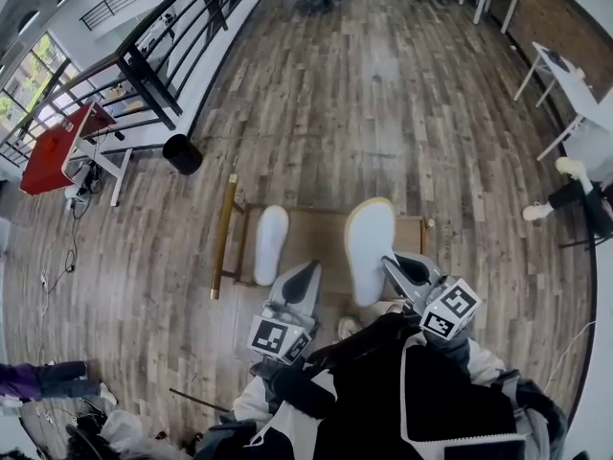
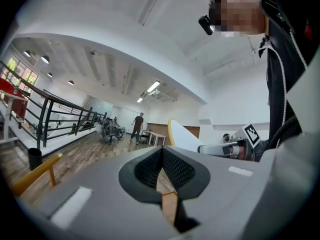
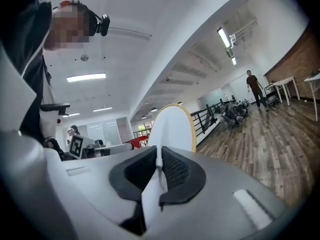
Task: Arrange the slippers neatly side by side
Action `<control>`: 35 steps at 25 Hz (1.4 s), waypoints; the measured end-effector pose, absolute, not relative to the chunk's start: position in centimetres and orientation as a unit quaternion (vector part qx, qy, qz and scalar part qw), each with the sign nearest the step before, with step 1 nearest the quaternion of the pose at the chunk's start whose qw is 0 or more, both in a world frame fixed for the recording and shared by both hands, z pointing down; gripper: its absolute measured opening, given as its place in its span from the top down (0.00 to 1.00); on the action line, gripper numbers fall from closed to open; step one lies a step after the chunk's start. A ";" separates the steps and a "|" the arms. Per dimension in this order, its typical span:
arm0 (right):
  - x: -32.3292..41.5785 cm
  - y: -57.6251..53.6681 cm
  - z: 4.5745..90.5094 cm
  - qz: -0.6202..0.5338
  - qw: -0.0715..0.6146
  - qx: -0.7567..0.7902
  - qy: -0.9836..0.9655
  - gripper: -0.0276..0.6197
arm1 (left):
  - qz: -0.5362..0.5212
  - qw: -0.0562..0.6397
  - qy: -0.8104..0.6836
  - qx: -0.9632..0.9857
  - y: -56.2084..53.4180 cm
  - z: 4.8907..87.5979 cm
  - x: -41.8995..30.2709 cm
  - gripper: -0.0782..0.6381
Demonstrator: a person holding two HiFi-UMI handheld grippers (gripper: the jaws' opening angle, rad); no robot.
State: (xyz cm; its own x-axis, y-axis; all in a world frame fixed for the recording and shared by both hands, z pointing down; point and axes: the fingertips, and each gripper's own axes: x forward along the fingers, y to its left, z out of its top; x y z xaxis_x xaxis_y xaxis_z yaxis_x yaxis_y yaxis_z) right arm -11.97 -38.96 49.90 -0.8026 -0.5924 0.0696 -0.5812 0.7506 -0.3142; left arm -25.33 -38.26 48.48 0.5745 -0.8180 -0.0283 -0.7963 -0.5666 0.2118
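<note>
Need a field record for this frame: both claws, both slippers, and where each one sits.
left claw: shut, nothing in it
right claw: shut on white flat slipper with tan sole edge, held in the air
other white slipper: lying on low brown wooden stand, not touched by either claw
yellow wooden rail: along the stand's left edge in the head view
pair state: not yet side by side
</note>
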 end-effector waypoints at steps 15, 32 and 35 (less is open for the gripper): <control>-21.3 -44.5 63.9 -0.302 -0.095 -0.279 0.906 0.91 | -0.062 0.101 -0.527 0.841 -35.5 49.5 -29.9 0.86; -27.5 -52.7 79.8 -0.472 -0.169 -0.383 0.776 0.91 | -0.041 0.115 -0.597 0.793 -31.4 50.8 -34.0 0.86; -28.6 -53.0 80.7 -0.495 -0.166 -0.384 0.762 0.91 | -0.043 0.121 -0.608 0.783 -30.9 51.0 -34.9 0.86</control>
